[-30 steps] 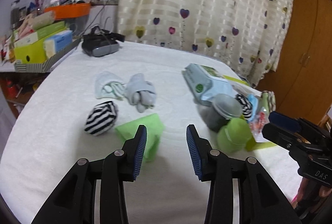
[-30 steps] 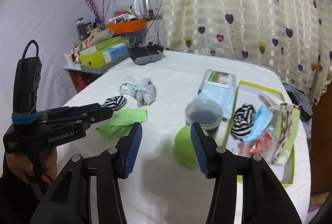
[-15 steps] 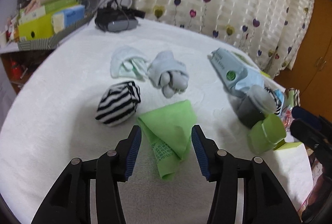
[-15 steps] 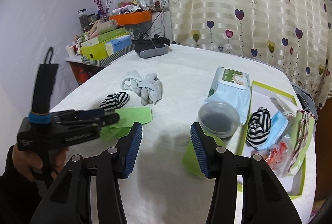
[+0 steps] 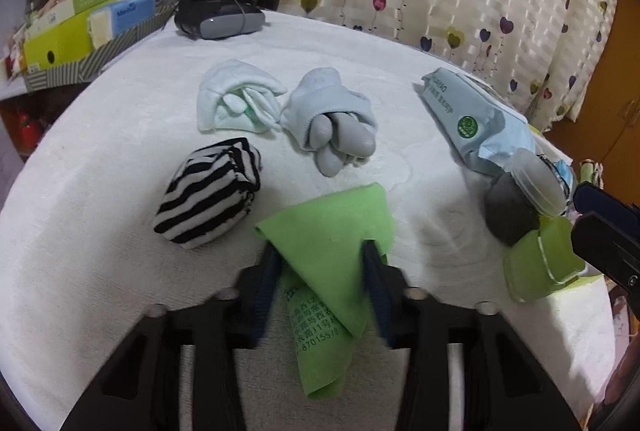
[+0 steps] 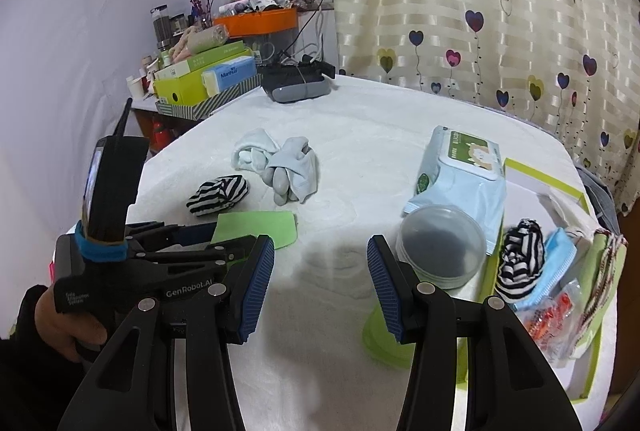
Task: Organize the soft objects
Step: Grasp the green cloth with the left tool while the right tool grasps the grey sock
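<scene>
A green cloth [image 5: 332, 227] lies flat on the white table cover, and my left gripper [image 5: 320, 271] is closing on it; both blue pads meet its folded sides. Beyond it lie a striped sock ball [image 5: 208, 191], a grey sock bundle [image 5: 332, 119] and a white sock bundle [image 5: 236, 99]. My right gripper [image 6: 320, 251] hovers open and empty over the table, with a green cup [image 6: 380, 335] under its right finger. In the right wrist view the left gripper [image 6: 208, 237] reaches in from the left onto the green cloth [image 6: 260, 227].
A wipes pack [image 6: 460, 171], a lidded round container [image 6: 440, 247] and a green-edged box [image 6: 560, 191] holding a striped sock [image 6: 520, 259] and a blue mask stand at the right. A headset [image 5: 220, 19] and stacked boxes [image 5: 80, 27] sit at the far left.
My left gripper came down and forward over the green cloth and its jaws narrowed onto it. The right gripper drifted forward over the table, still open.
</scene>
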